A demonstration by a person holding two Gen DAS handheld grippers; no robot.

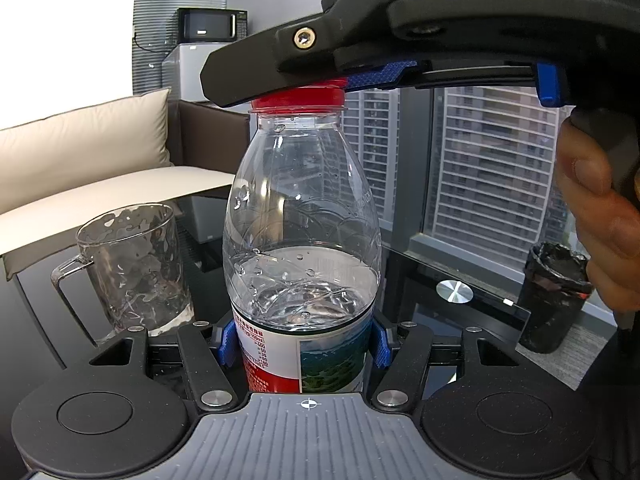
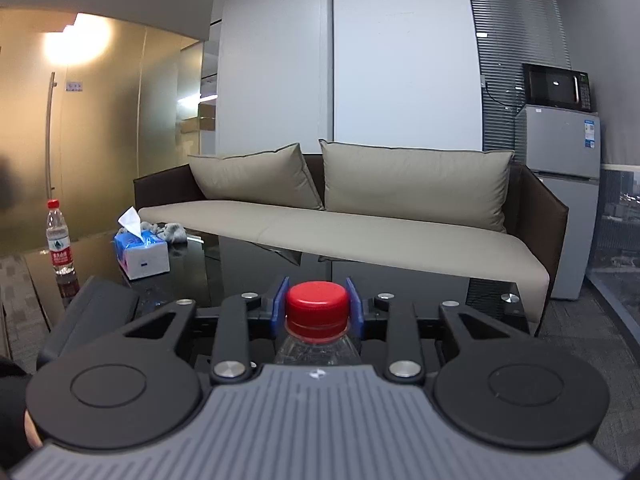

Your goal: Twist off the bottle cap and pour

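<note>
Between the blue pads of the left tool (image 1: 303,344) stands a clear plastic water bottle (image 1: 302,240), upright, pinched at its white, red and green label. Water fills it to just above the label's top edge; droplets cling to the bare, ribbed shoulder above. Its ridged red screw cap (image 2: 317,309) is still on the neck, and the right tool (image 2: 319,310) reaches in level from the side and grips that cap, one blue pad pressed against each side. A hand (image 1: 596,216) holds the right tool's handle at the edge of the left view. Just beside the bottle, on the dark glossy glass tabletop (image 1: 420,276), sits a clear glass mug with a handle (image 1: 132,272), wet inside. A black cylindrical bin (image 1: 554,296) stands beyond the tabletop's edge by the window. Farther along the tabletop are a blue and white tissue box (image 2: 141,254), a grey cloth (image 2: 172,232) and a second small bottle with a red cap (image 2: 59,236). Behind runs a beige cushioned sofa (image 2: 360,216).
</note>
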